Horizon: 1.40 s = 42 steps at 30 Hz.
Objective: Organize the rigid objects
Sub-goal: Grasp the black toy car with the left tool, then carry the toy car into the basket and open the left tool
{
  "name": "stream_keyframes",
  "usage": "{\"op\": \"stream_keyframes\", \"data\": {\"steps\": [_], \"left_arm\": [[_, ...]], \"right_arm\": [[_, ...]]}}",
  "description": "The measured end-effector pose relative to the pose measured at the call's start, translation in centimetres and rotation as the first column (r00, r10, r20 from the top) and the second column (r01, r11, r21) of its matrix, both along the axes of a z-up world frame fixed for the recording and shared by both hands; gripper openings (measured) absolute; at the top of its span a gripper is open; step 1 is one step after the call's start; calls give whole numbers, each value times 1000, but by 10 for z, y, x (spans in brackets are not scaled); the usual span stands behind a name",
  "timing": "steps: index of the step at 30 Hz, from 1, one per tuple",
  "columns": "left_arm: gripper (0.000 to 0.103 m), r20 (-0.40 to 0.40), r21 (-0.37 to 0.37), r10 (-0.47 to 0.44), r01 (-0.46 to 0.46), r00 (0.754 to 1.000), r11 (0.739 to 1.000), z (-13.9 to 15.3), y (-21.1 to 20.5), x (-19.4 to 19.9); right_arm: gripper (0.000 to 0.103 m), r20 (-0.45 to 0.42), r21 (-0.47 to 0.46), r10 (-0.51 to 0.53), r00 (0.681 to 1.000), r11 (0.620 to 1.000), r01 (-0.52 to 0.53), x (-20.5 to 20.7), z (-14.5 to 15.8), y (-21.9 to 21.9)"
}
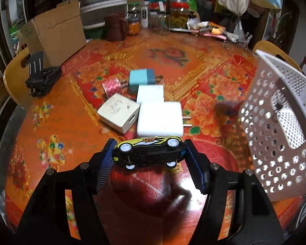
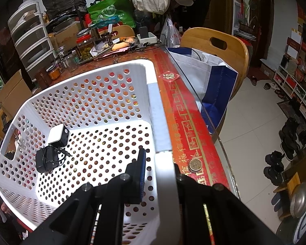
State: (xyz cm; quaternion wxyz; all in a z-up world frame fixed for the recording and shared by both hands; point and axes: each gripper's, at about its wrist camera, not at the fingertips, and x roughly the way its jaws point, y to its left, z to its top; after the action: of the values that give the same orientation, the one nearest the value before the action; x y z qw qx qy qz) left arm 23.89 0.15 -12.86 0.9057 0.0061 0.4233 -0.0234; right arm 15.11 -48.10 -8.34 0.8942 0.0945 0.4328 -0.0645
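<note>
My left gripper is shut on a black and yellow toy car, held on its side above the table. Beyond it lie several chargers: a big white one, a cream socket cube, a smaller white one, a teal one and a pink one. The white perforated basket stands tilted at the right. My right gripper is shut on the basket's rim. Inside the basket lie a white charger and a black adapter.
A black folding stand and a cardboard box sit at the table's left. Jars and clutter line the far edge. Wooden chairs stand around; one holds a blue and white bag. The table's glass edge runs beside the basket.
</note>
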Motion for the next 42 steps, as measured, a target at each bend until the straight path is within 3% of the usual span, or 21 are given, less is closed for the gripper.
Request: {"op": "stream_keyframes", "data": {"steps": [10,20,25,28,34,42], "left_arm": [[64,115,91,56,-66,992,994,54,-6,-10],[64,182,199,1,-37,983,979,113,-60,-19],[64,209,294,-114,48,971,955,135,-116,-26],[64,160,334,-205,143,966,932,139,-155,-24],[64,-23,378,-330,314,944,871,123,-228,0],[64,-337,435,-419,534,843,725,58,-307,28]], "right_arm": [[11,0,-8,14,1000,1000,-14,1,1,0],[11,0,-11,18,1000,1000,-18,2,2,1],[11,1,-8,21,1000,1000,-21,2,2,1],[11,3,-6,20,1000,1000,-20,2,2,1],[11,4,-5,22,1000,1000,-22,3,2,1],[12,4,-4,23,1000,1000,-23,3,2,1]]}}
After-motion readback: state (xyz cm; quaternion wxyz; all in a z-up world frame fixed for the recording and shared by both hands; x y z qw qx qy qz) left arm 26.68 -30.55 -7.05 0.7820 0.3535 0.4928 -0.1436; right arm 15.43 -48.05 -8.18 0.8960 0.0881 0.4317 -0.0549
